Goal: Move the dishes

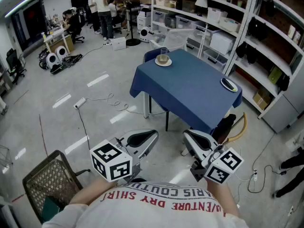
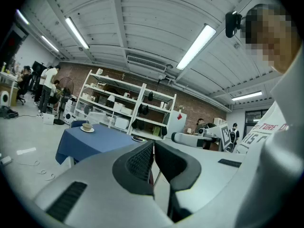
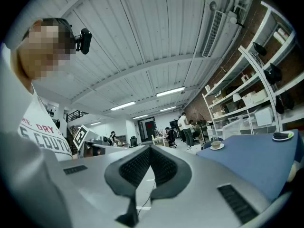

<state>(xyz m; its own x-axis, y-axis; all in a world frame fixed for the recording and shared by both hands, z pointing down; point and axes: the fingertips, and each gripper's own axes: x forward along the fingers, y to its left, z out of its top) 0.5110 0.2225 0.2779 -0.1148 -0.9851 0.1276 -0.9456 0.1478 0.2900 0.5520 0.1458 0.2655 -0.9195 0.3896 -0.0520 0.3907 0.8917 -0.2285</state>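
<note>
A table with a blue cloth (image 1: 190,94) stands on the floor ahead of me. A cup on a white saucer (image 1: 163,59) sits at its far left corner, and a small flat dish (image 1: 229,84) lies at its right edge. My left gripper (image 1: 153,135) and right gripper (image 1: 187,135) are held side by side short of the table, both shut with nothing between the jaws. In the left gripper view, the left gripper (image 2: 153,147) faces the table with the cup and saucer (image 2: 87,127) and the dish (image 2: 137,138). Past the right gripper (image 3: 150,151), the cup and saucer (image 3: 216,145) and the dish (image 3: 283,136) show.
Metal shelves (image 1: 223,18) with boxes run behind and right of the table. A wire basket (image 1: 47,182) stands at my lower left. Cables (image 1: 102,101) lie on the floor left of the table. A dark object (image 1: 224,126) stands under the table's near corner. People work at desks far back (image 1: 102,6).
</note>
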